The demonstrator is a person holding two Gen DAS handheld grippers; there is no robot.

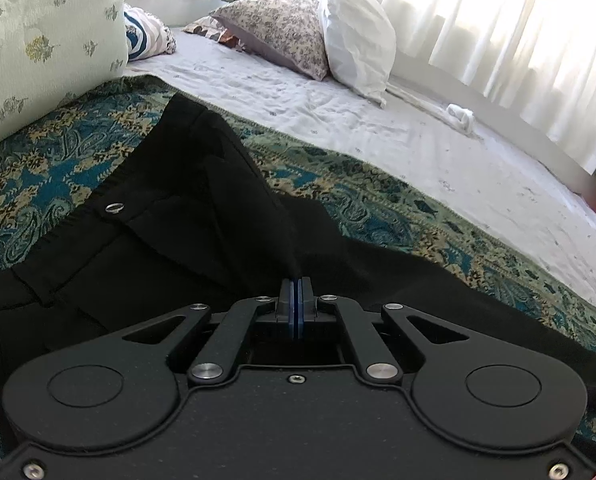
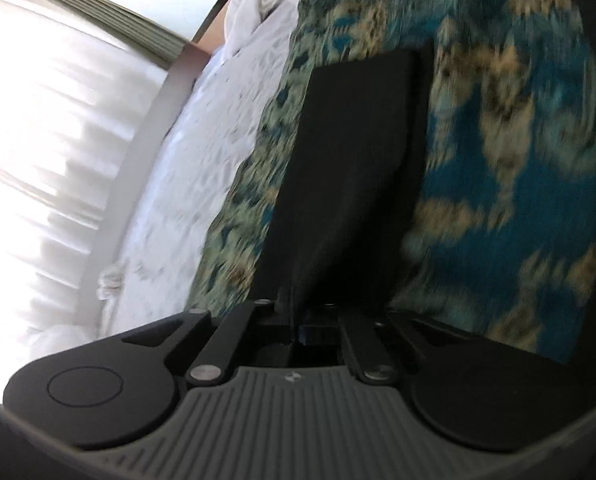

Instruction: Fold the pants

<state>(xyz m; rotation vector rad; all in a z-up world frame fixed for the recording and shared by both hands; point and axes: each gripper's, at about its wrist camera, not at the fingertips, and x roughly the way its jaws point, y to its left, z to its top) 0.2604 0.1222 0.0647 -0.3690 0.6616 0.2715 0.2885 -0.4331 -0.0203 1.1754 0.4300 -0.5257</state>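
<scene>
- I am pinching the pants (image 1: 169,216) with my left gripper (image 1: 296,300), jaws pressed together on black cloth, so I can be lifting that layer for a fold.
- My right gripper (image 2: 293,312) is closing on a leg (image 2: 354,168), keeping it taut; blur is hiding the fingertips.
- One pair of pants is lying on the blanket (image 1: 37,168) near the bed's edge; two grippers are working.

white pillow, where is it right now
In the left wrist view the white pillow stands at the upper right, on the pale sheet, leaning against the flowered pillow on its left, curtains behind.
</scene>
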